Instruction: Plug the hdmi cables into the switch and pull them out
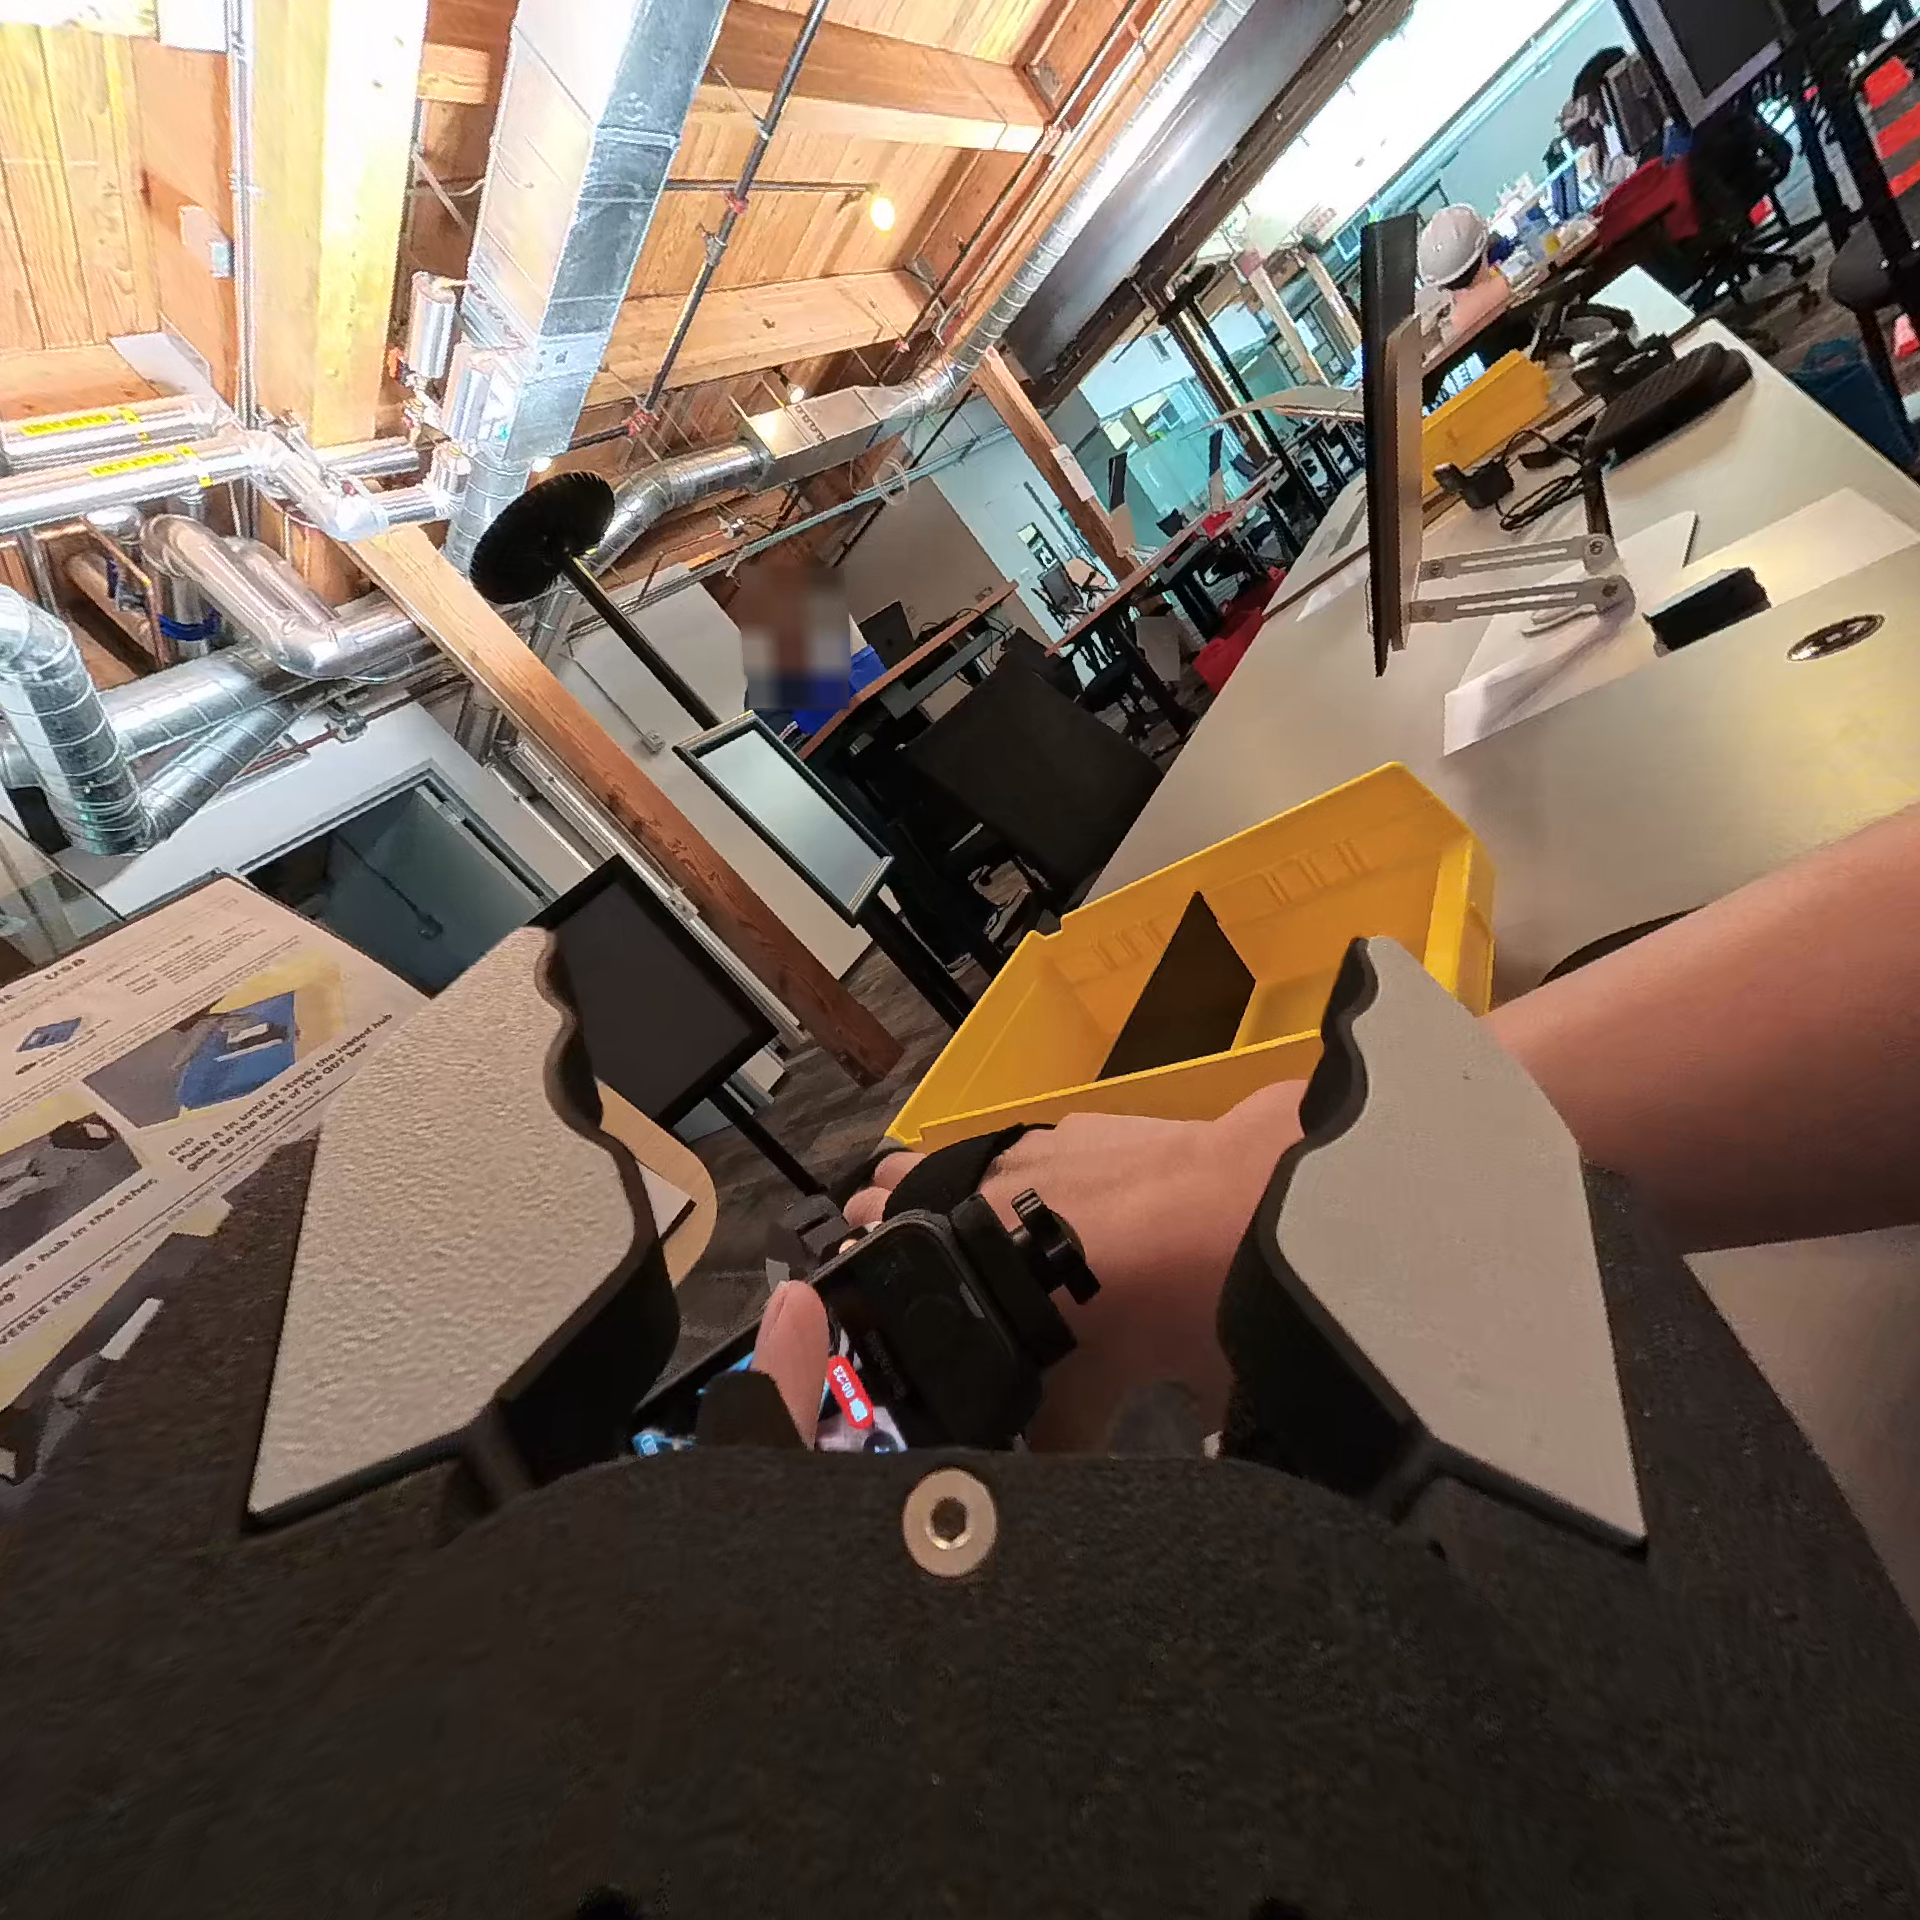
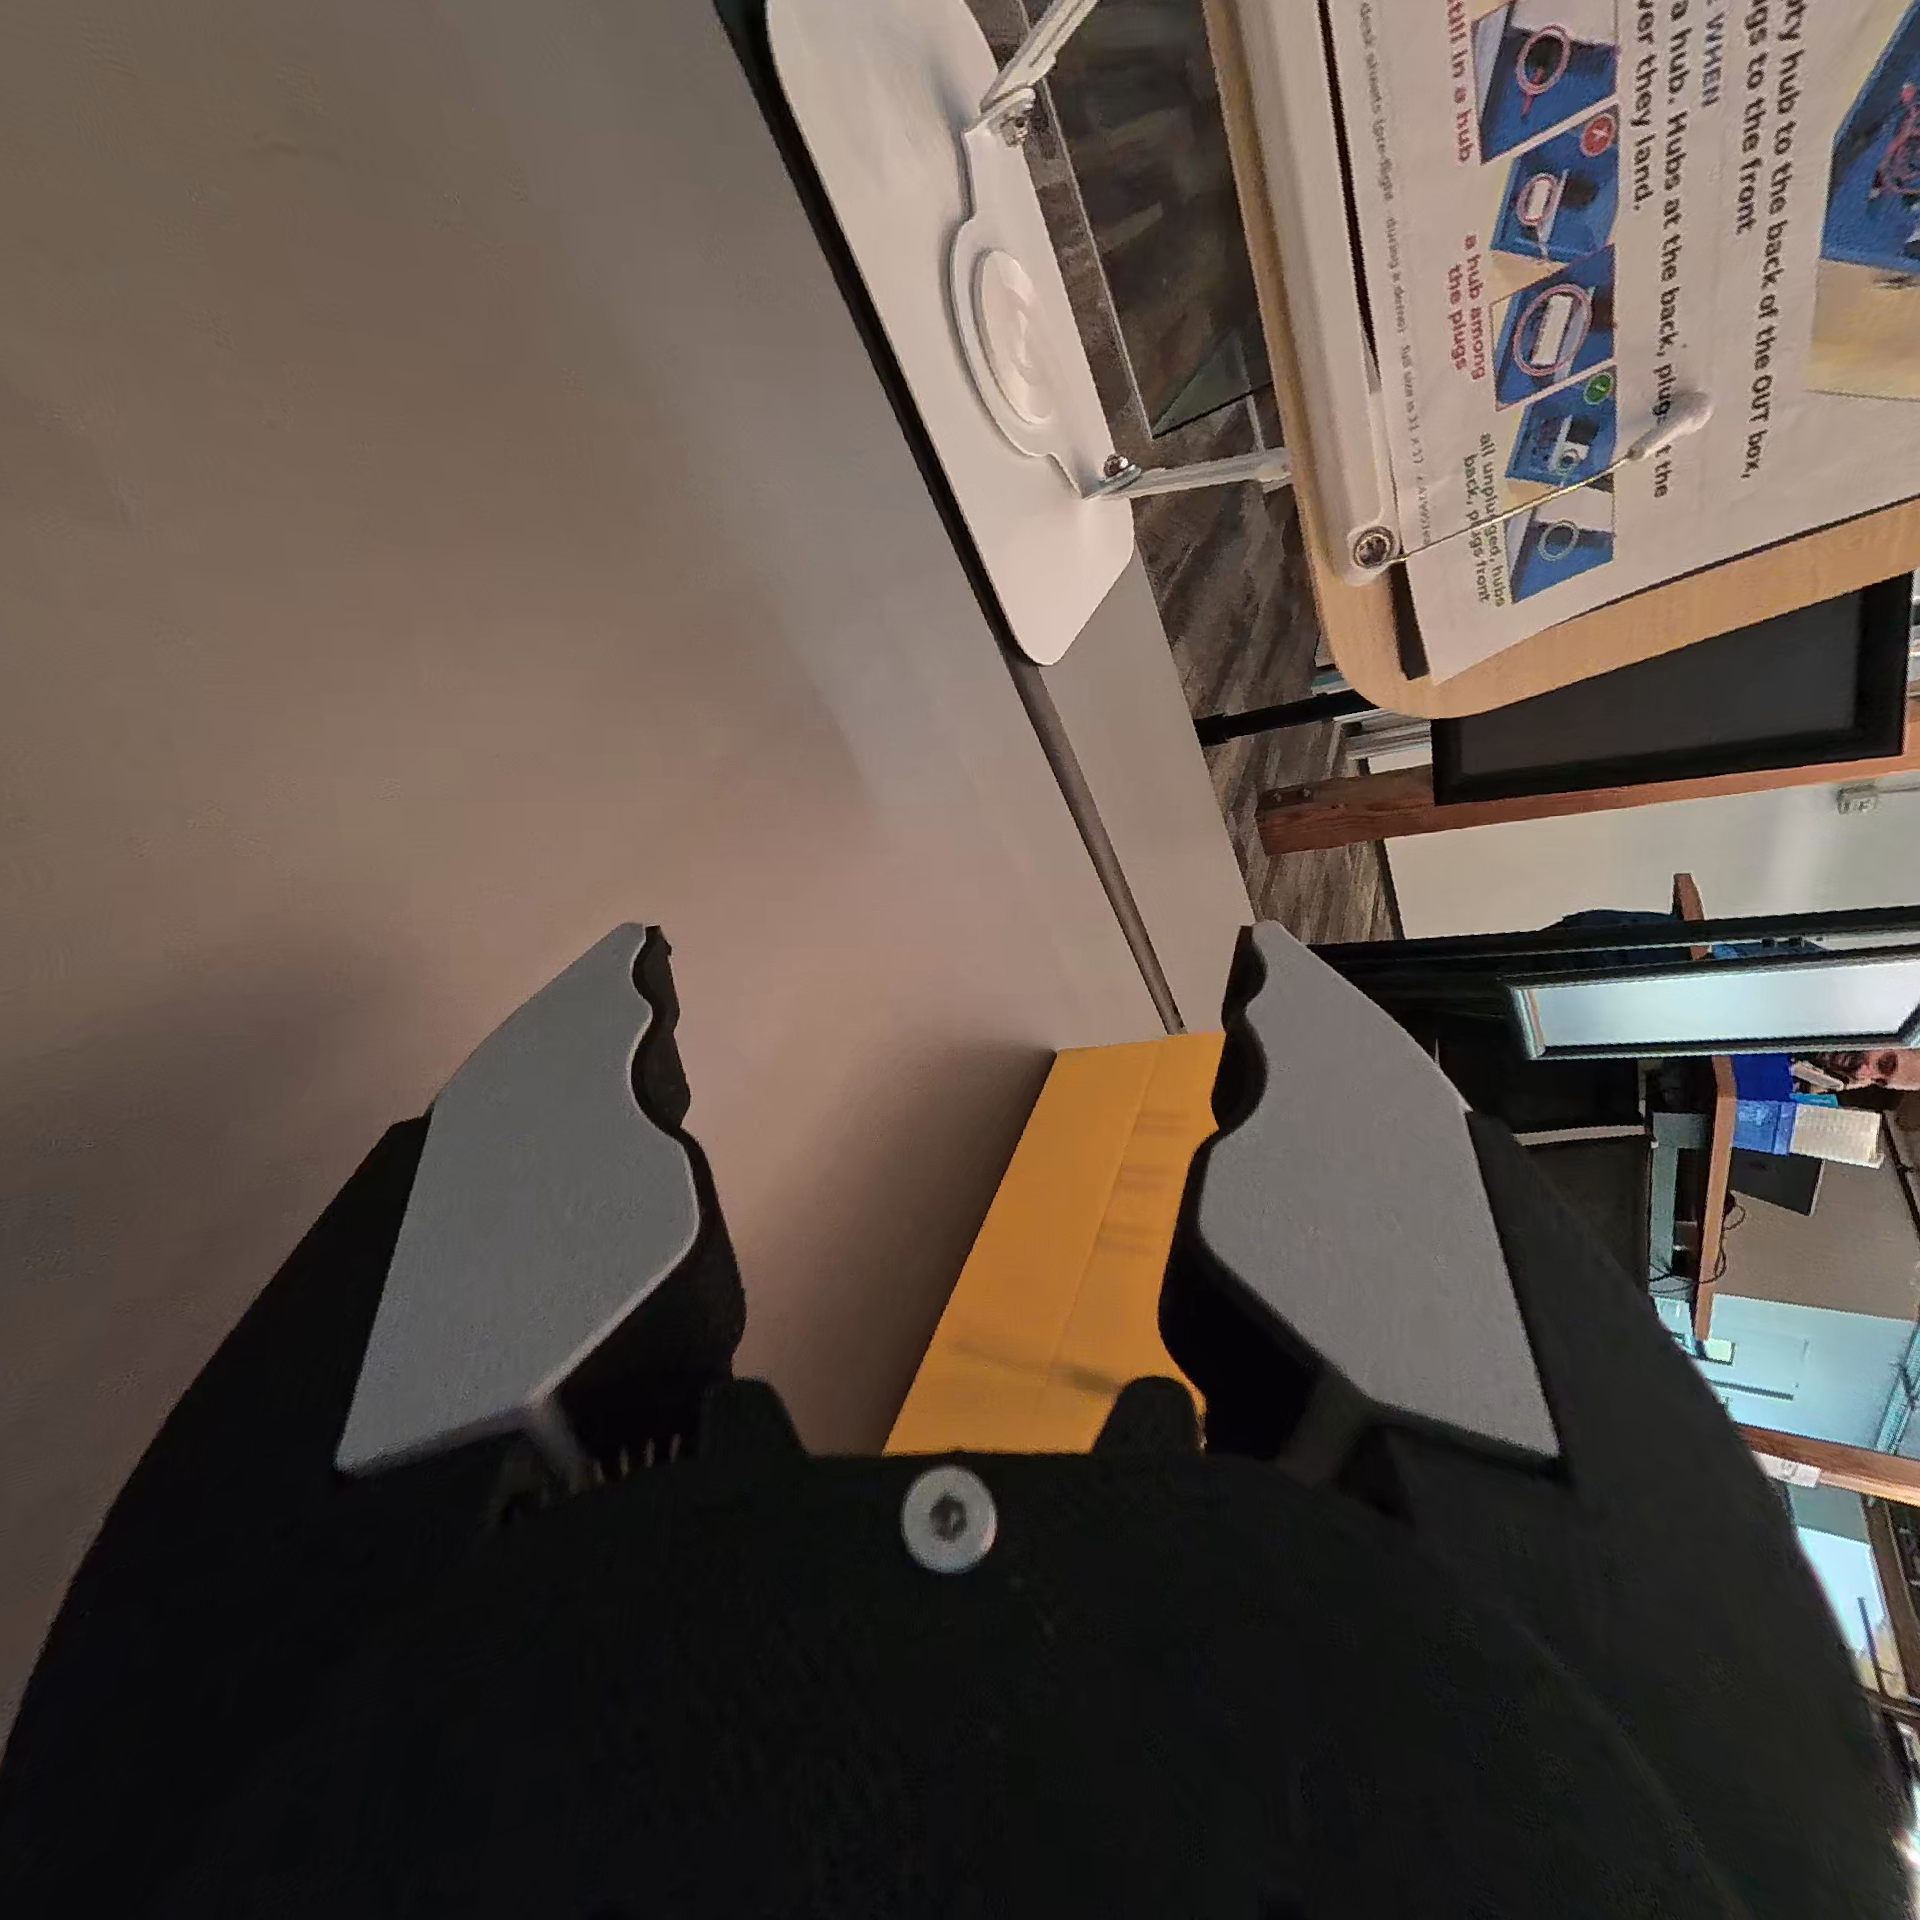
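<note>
Here, in the left wrist view: left gripper (image 1: 951,940) spread wide, nothing between the fingers (image 1: 447,1195). Beyond the gap, a gloved hand (image 1: 1143,1184) in a black fingerless glove, resting on a small black camera (image 1: 935,1320) with a lit screen; a bare forearm (image 1: 1714,1039) reaching in from the right edge. Behind the hand, a yellow bin (image 1: 1039,1013) on the pale tabletop (image 1: 1558,790), split inside by an upright black divider (image 1: 1190,987). Cannot see the floor of the bin from this angle. Far left, a printed instruction sheet (image 1: 156,1060) taped to a board; next to it, a dark screen (image 1: 655,997) on a stand.

Likewise in the right wrist view: right gripper (image 2: 951,930) opened wide and holding nothing, poised over the tabletop (image 2: 416,520). Low in the gap, close to the right finger, the outer wall of the yellow bin (image 2: 1060,1247). Farther along the tabletop edge, a white base plate (image 2: 935,260) with a round boss and two bolts. Past that edge, the instruction sheet (image 2: 1621,312) on its wooden board.

As for the hdmi cables and the switch: cannot tell where these lie, since neither view catches them.
</note>
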{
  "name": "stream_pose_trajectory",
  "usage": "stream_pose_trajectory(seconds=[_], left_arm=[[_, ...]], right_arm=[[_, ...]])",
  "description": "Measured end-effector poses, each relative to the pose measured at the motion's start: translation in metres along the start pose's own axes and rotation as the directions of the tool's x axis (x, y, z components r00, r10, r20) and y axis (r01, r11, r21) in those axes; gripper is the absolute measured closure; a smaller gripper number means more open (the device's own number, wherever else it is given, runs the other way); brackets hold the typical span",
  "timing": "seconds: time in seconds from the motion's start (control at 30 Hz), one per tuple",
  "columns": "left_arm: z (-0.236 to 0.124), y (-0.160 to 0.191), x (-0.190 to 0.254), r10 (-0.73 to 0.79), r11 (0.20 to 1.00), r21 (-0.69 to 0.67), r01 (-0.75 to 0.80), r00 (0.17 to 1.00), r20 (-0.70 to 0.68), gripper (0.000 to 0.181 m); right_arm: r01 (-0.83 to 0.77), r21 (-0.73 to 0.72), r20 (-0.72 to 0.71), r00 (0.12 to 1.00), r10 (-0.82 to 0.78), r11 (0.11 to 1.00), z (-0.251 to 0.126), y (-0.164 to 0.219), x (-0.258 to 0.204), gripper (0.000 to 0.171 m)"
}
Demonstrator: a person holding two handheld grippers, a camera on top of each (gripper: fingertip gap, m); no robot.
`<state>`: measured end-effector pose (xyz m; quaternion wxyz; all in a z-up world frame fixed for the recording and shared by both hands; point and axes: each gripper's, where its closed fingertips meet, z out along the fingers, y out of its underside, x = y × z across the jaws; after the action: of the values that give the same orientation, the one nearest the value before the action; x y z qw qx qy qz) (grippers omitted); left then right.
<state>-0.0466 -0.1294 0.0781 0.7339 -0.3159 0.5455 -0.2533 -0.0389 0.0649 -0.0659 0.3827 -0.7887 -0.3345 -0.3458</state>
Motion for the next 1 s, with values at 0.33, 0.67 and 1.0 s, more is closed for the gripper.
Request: stream_pose_trajectory(seconds=[0.33, 0.67, 1.0], left_arm=[[0.005, 0.018, 0.005, 0.001, 0.997, -0.076, -0.003, 1.000, -0.021, 0.048], [-0.007, -0.012, -0.015, 0.029, 0.999, 0.011, -0.030, 0.999, 0.034, 0.047], [-0.021, -0.010, -0.063, 0.046, 0.999, -0.017, -0.044, 0.989, 0.143, 0.049]], right_arm=[[0.001, 0.008, 0.044, 0.999, -0.001, 1.000, -0.002, -0.003, -0.009, 0.069], [-0.003, 0.018, 0.064, 0.998, 0.002, 1.000, -0.002, -0.004, -0.011, 0.069], [-0.090, 0.063, 0.001, 0.996, 0.090, 0.994, 0.001, 0.000, 0.023, 0.069]])
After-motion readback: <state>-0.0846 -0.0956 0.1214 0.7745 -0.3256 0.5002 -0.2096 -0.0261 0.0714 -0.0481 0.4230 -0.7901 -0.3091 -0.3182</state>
